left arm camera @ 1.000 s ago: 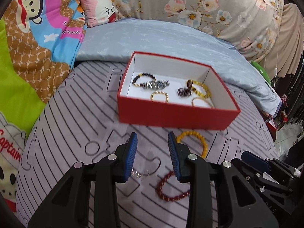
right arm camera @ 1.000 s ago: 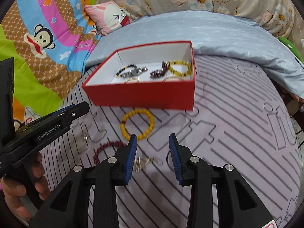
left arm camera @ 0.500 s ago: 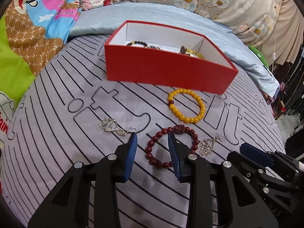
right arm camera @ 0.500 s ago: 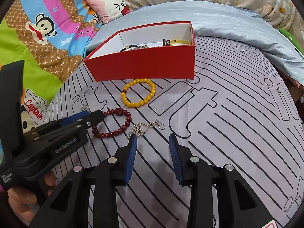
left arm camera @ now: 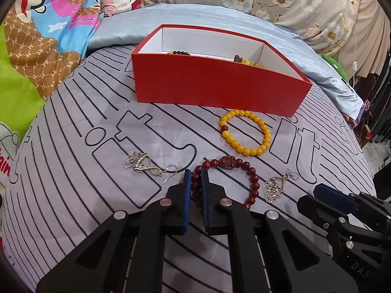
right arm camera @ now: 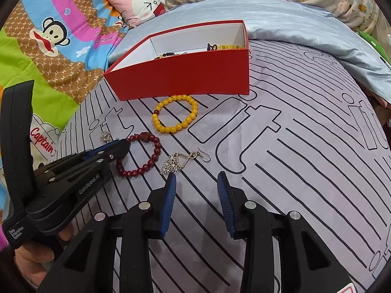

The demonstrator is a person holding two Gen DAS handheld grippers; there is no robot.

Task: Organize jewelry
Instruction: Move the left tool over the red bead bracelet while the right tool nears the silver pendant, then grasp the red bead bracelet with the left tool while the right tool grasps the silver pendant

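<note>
A dark red bead bracelet [left arm camera: 246, 173] lies on the grey patterned sheet; my left gripper [left arm camera: 196, 178] is shut on its left side, as the right wrist view [right arm camera: 122, 144] also shows. A yellow bead bracelet [left arm camera: 245, 132] lies near the red box [left arm camera: 215, 86], which holds several pieces of jewelry. One silver earring [left arm camera: 143, 164] lies left of my left gripper; another [right arm camera: 182, 162] lies just ahead of my right gripper [right arm camera: 196, 183], which is open and empty above the sheet.
A pale blue pillow [left arm camera: 195, 17] lies behind the box. A colourful cartoon blanket [right arm camera: 48, 39] covers the left side. The bed edge drops off at the right [left arm camera: 366, 127].
Both grippers have dropped lower and nearer to the loose jewelry. My left gripper has closed its jaws onto the dark red bracelet. My right gripper stays open.
</note>
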